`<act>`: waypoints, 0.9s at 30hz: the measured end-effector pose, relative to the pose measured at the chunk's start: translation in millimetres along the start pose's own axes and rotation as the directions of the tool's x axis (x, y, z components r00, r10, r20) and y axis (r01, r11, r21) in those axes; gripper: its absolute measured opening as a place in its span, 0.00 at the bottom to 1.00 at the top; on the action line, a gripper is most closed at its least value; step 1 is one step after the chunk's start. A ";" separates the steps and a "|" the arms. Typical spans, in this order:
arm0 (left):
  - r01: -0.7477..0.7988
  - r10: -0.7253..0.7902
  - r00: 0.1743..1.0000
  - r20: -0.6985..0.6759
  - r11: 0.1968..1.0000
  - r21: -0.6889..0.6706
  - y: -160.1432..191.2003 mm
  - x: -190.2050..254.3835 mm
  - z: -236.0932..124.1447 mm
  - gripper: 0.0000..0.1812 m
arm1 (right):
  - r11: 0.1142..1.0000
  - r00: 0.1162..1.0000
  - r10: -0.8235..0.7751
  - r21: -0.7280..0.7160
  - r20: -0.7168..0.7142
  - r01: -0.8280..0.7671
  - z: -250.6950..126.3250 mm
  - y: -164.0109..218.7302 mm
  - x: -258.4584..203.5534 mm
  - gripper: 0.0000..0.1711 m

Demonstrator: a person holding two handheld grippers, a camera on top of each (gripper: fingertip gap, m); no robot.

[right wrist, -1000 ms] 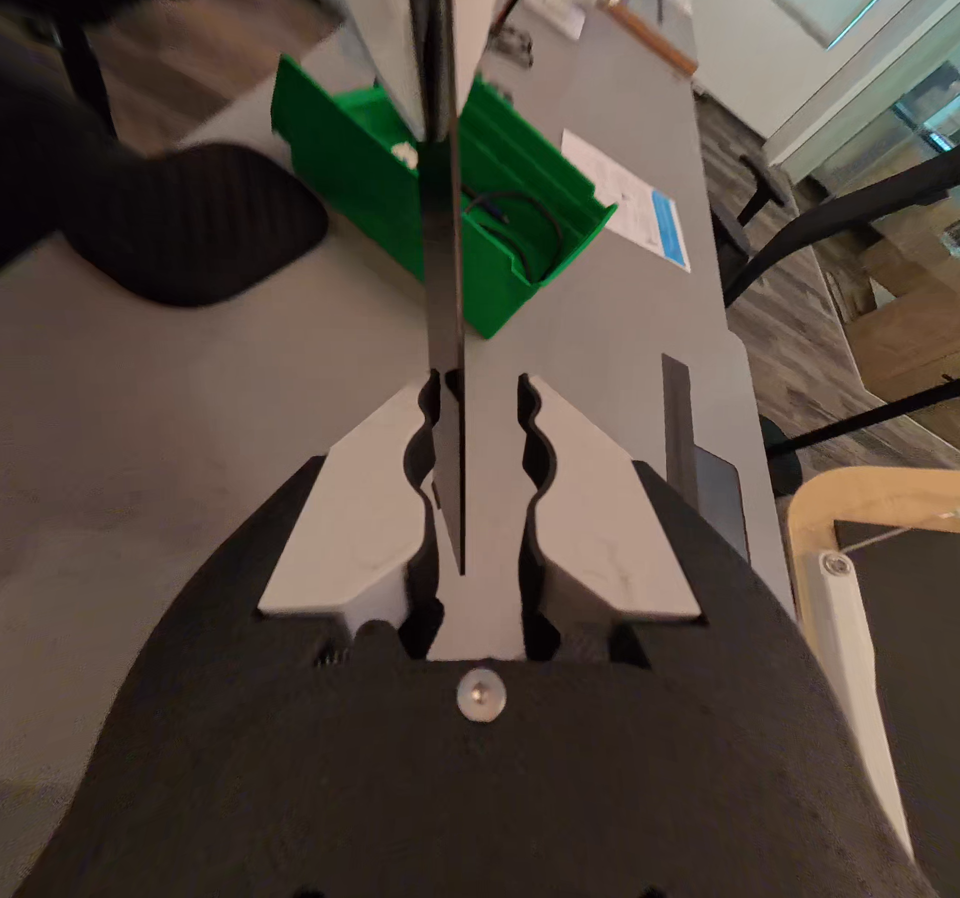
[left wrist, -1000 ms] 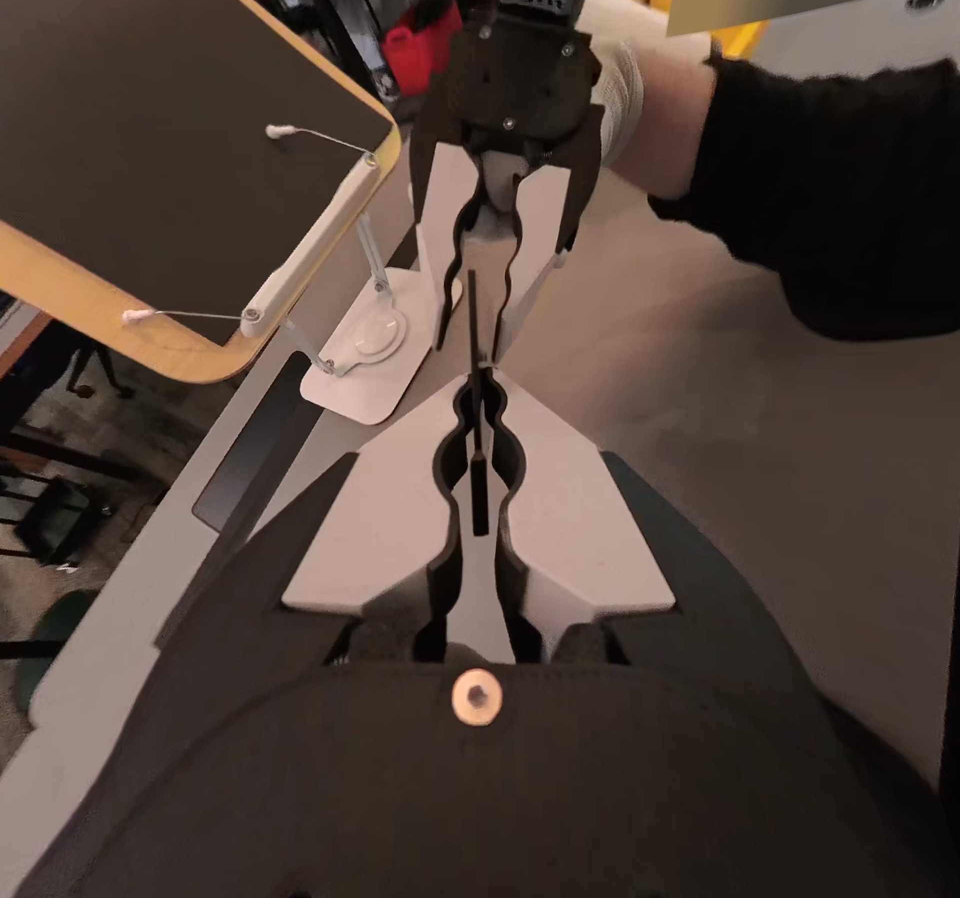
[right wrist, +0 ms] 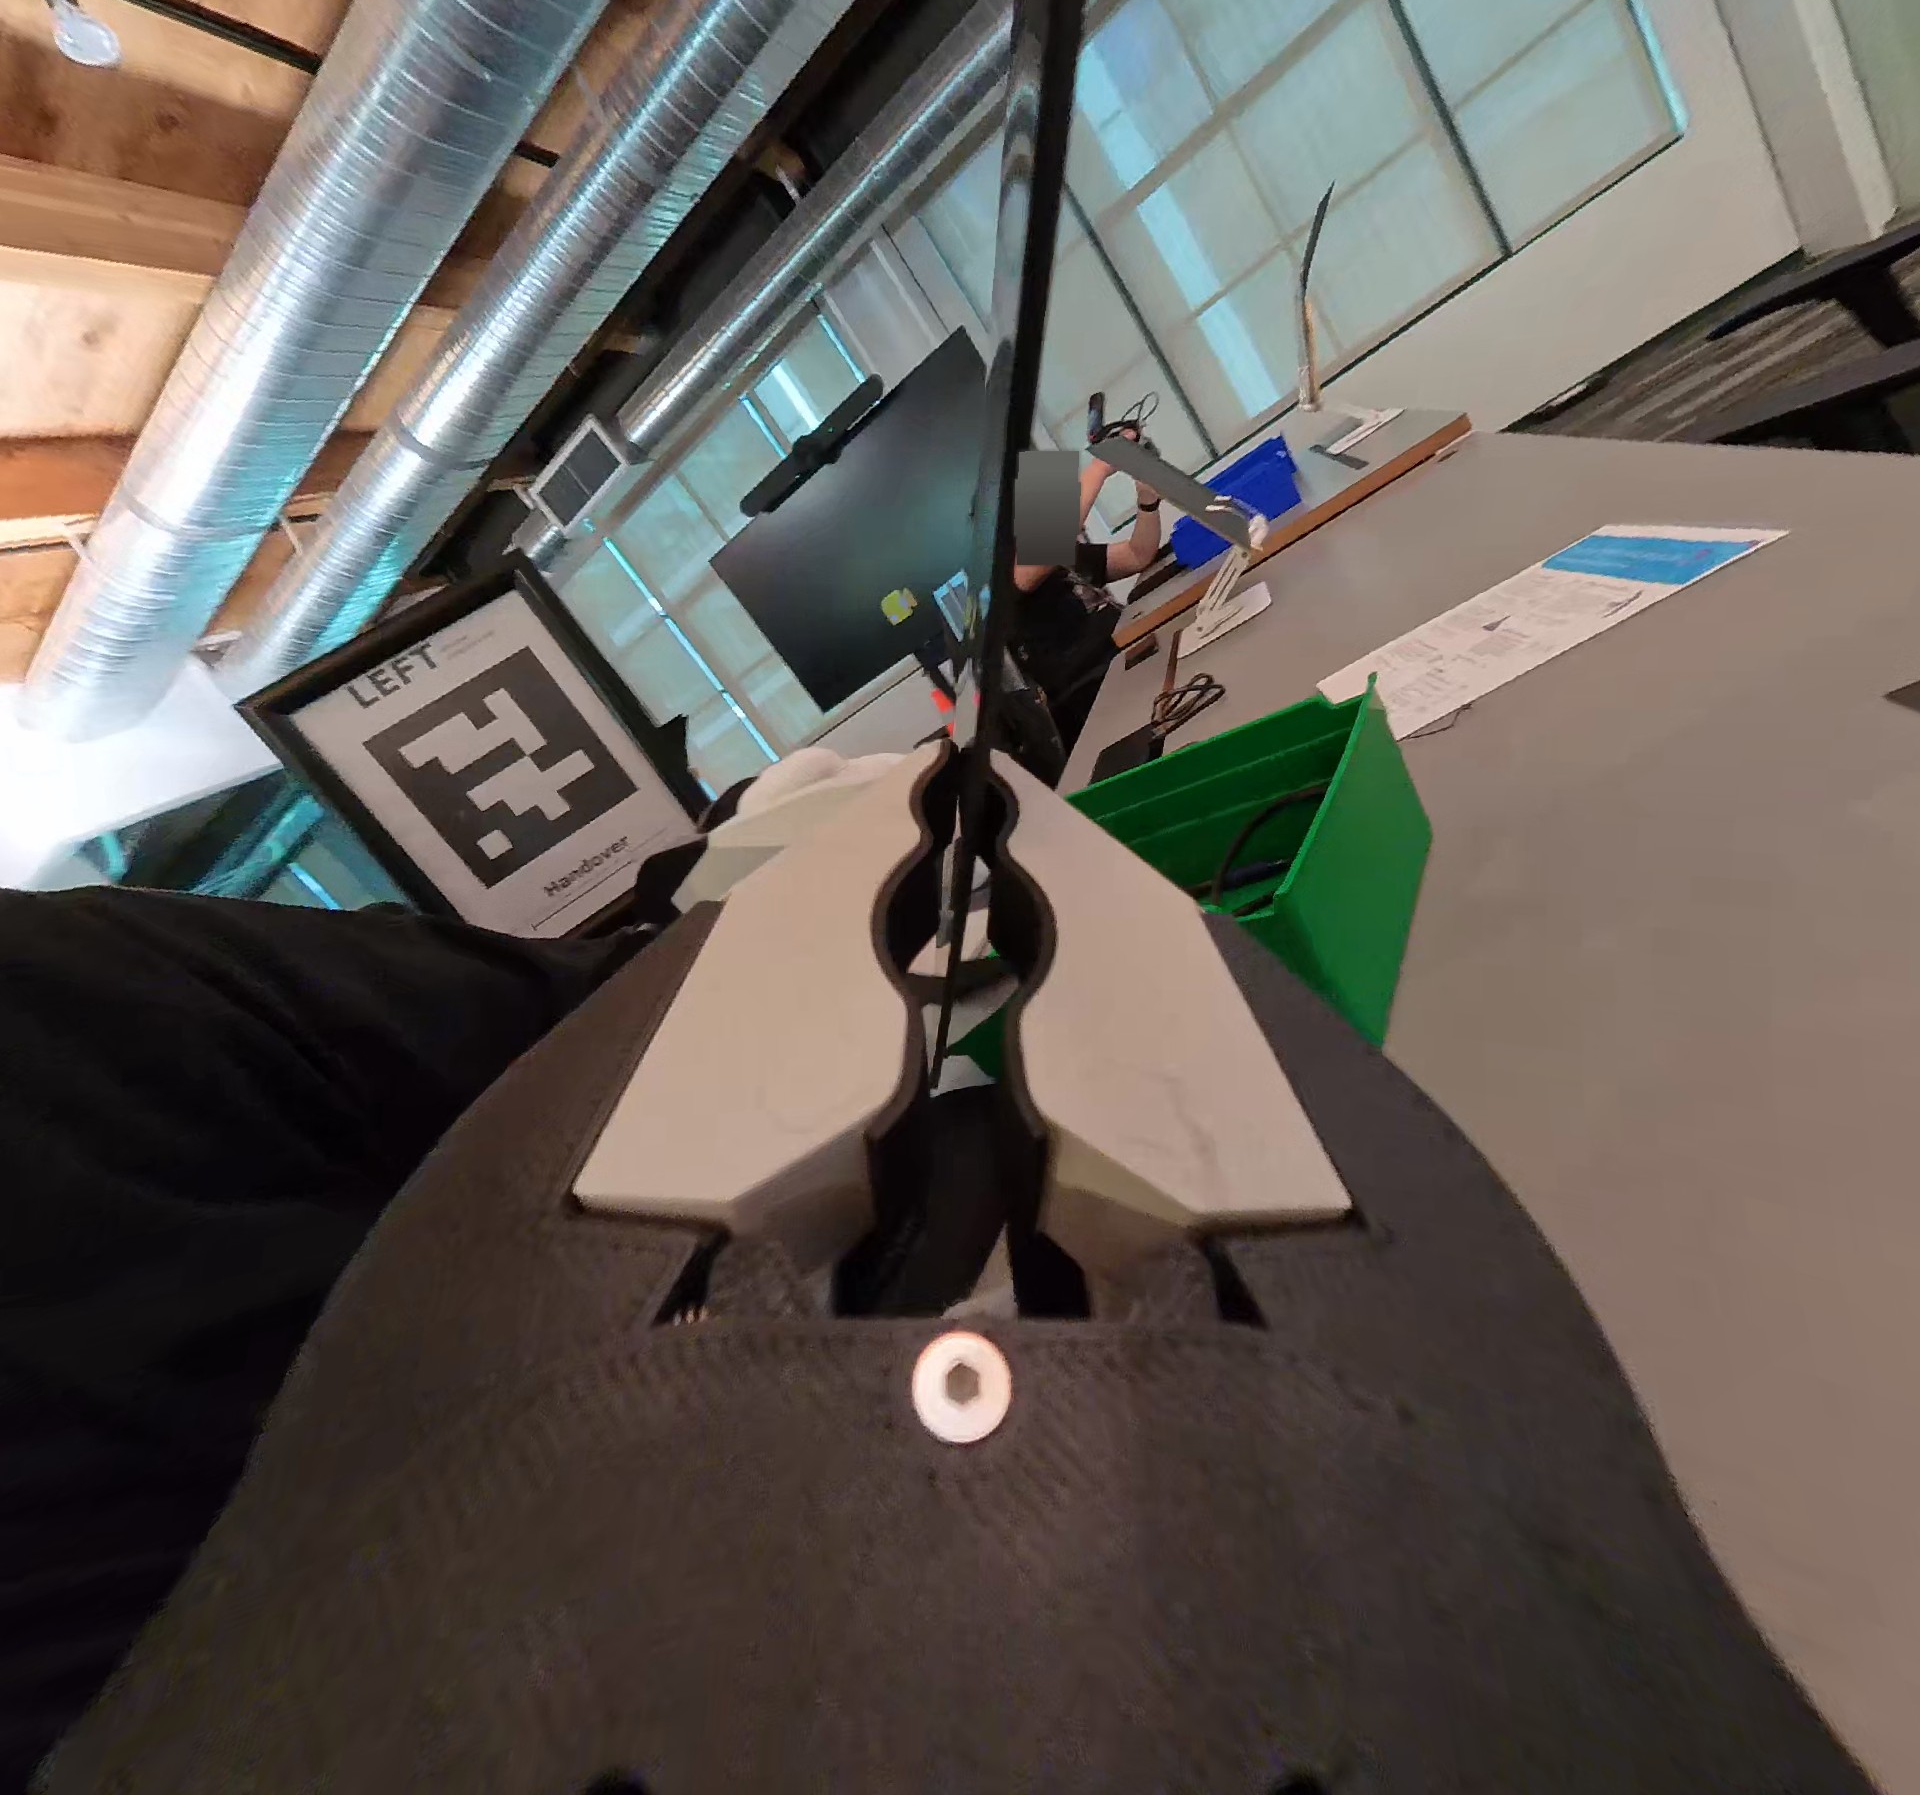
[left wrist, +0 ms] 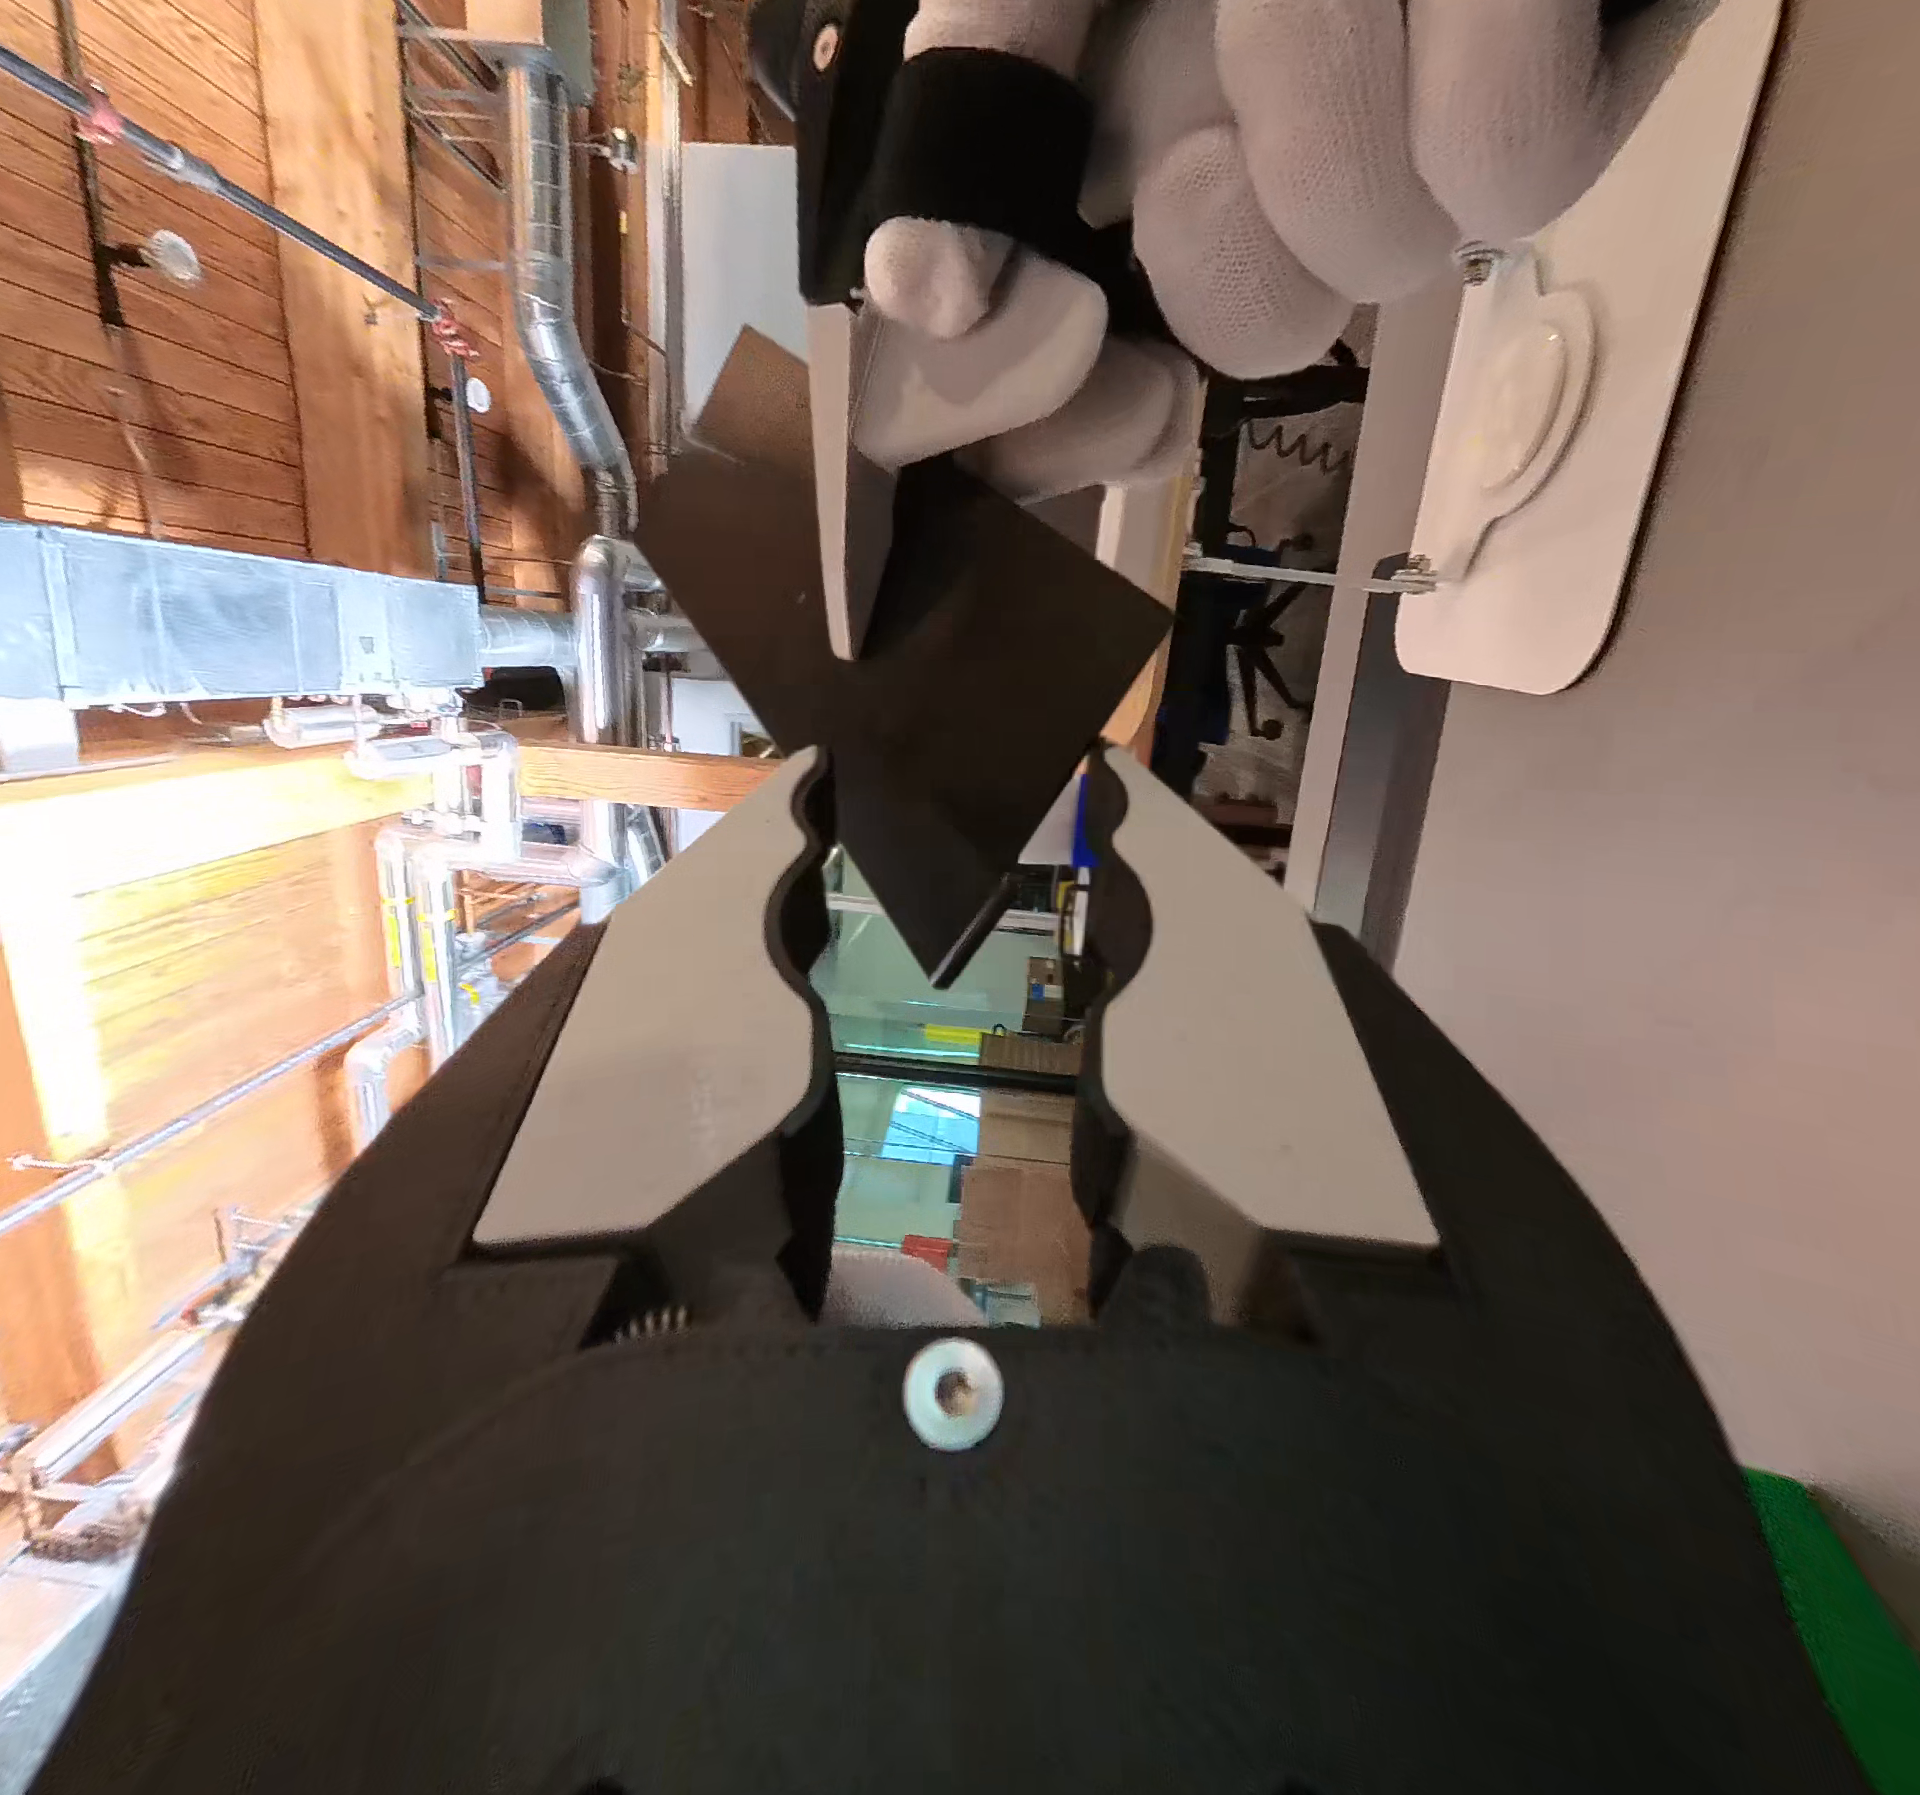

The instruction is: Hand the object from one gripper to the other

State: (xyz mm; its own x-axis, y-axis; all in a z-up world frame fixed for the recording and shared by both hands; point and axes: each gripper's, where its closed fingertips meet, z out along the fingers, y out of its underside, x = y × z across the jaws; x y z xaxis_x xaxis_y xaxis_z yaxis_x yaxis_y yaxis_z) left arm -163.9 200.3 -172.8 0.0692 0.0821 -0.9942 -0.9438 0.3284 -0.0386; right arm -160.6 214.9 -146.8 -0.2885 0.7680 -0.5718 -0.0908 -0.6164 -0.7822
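Left wrist view: left gripper [left wrist: 951, 800] jaws stand well open, empty, one corner of the thin flat black square plate [left wrist: 914, 696] hanging between them, apparently untouched. Right wrist view: right gripper [right wrist: 966, 789] jaws are closed on the plate [right wrist: 1023, 311] edge. Judged mid-handover; next, whichever gripper receives must clamp before the other releases.
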 end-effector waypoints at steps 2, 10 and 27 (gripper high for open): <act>-0.011 0.011 1.000 0.002 1.000 0.021 -3.1 3.5 -1.7 0.18 | 1.000 0.999 0.025 -0.004 0.027 -0.025 3.5 2.6 -2.8 0.00; -0.016 0.014 0.998 0.061 0.999 0.031 -3.3 -11.0 -8.0 0.01 | 0.997 0.996 0.078 -0.026 0.047 -0.077 10.1 12.3 1.4 0.06; 0.411 -0.429 0.786 -0.445 0.900 -0.143 14.7 -46.6 -24.8 0.00 | 0.903 0.925 -0.355 -0.304 -0.132 0.303 -34.6 15.6 5.3 0.39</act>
State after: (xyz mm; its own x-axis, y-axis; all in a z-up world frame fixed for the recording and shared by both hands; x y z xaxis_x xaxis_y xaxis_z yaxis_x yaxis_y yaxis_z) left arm -189.1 178.0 -129.5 0.3158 -0.4950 -0.8095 -0.8673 0.1953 -0.4578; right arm -130.6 215.4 -170.6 -0.1090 0.9526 -0.2839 0.1200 -0.2709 -0.9551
